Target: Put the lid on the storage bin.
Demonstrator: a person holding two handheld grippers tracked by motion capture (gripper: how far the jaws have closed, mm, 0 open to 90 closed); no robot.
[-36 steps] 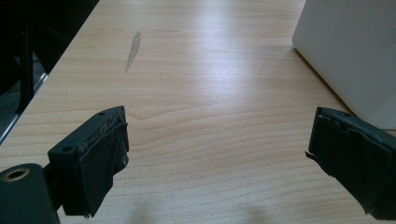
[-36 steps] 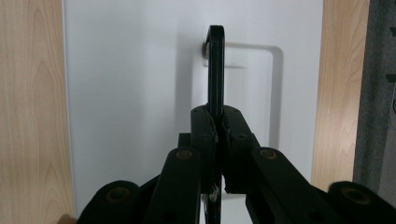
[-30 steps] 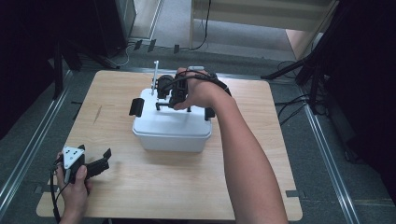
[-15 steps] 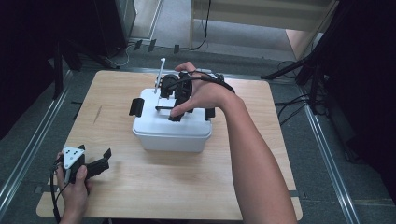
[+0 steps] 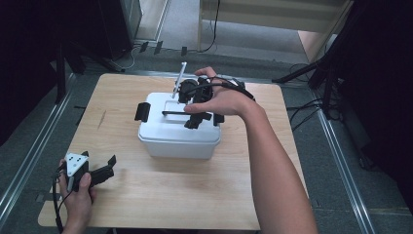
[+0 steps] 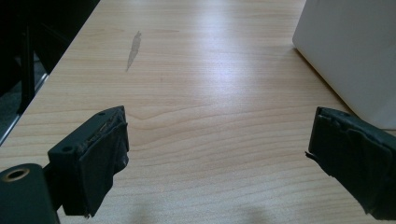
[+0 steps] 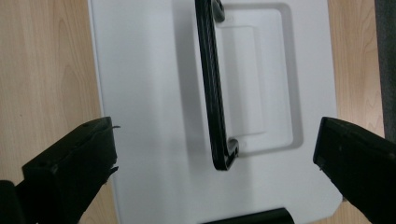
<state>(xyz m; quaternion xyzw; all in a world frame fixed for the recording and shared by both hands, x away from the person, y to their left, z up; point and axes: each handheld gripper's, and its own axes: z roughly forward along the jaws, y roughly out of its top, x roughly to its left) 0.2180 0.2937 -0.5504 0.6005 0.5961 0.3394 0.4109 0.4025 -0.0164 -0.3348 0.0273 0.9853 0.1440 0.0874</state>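
The right gripper (image 5: 197, 114) hovers with jaws just released, wide apart, above the white plastic lidded box (image 5: 178, 127) mid-table, over its black handle (image 7: 214, 88). The left gripper (image 5: 100, 170) rests released, near-left.

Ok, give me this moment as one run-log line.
right gripper: fingers open above black handle, nothing held | white lidded box: on table | left gripper: open, low over table

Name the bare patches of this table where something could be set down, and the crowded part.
Free: the table strip nearest the person, between the left claw and the forearm; also both sides of the white box. Crowded: the box lid, under the open right claw.
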